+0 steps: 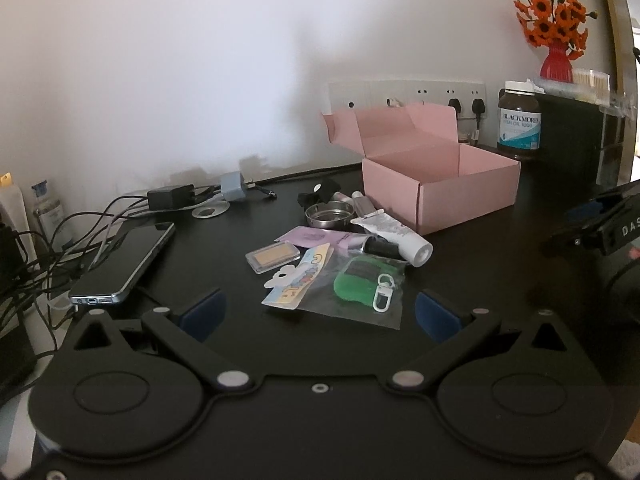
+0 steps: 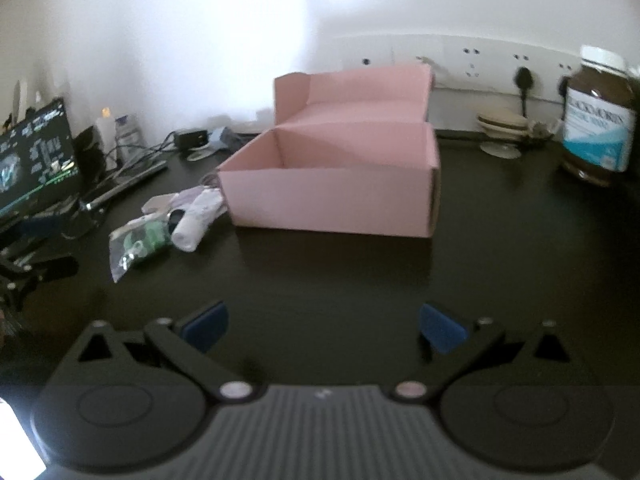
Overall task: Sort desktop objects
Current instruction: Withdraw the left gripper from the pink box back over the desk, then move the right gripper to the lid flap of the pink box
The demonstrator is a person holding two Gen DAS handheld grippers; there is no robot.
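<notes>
Both my grippers hang over the dark table (image 1: 224,240), fingers spread wide, nothing between them. Left gripper (image 1: 318,312) sits low centre of its frame, pointed at the clutter; right gripper (image 2: 322,326) low centre of its frame, pointed at the pink box (image 2: 332,200).

The box stands lid-up in the middle of the right view and right of centre in the left view. The part of its inside I can see is bare; the floor near the front wall is hidden.

The loose things lie in a heap just left of the box: white tube (image 1: 396,234) touching or almost touching the box front, metal ring (image 1: 330,214) behind it, small flat case (image 1: 273,260), sticker card (image 1: 298,280), and a clear bag with a green piece and white clip (image 1: 362,286) nearest my left fingers. The phone (image 1: 128,264) and chargers lie further left, apart from the heap.

Judgement: a pick is in hand, with items still outside the box. The bag is closest. The next move needs the left fingers lowered straddling the bag and pinching the firm green lump, since the film is slippery, then a carry over the box rim.
</notes>
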